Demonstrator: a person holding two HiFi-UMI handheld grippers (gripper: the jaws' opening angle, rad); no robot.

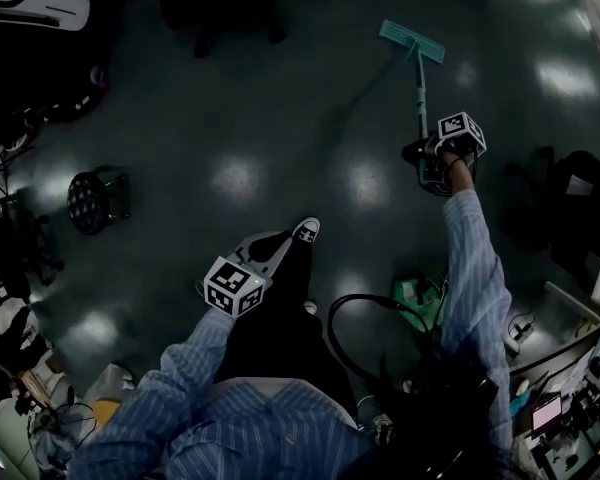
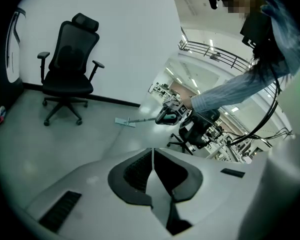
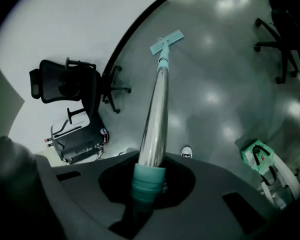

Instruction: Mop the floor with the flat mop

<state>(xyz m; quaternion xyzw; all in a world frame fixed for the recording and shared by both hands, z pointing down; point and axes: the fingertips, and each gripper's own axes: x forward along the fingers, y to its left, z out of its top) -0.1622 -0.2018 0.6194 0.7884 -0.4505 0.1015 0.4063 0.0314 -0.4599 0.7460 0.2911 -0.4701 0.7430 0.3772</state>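
The right gripper point(image 1: 427, 163) clamps the teal grip of the flat mop point(image 1: 417, 78), whose head rests on the floor point(image 1: 260, 118) at one o'clock in the head view. The left gripper point(image 2: 152, 174) has its jaws pressed together on nothing. A green pack point(image 1: 417, 298), perhaps a bag, lies at four o'clock, its print too small to read.

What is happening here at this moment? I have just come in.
A person stands on a glossy grey floor with a gripper in each hand. The right gripper is shut on the flat mop with a silver metal pole, near the pole's teal end. The mop's teal rectangular head rests on the floor ahead of the person. The left gripper holds nothing, and its jaws are together.
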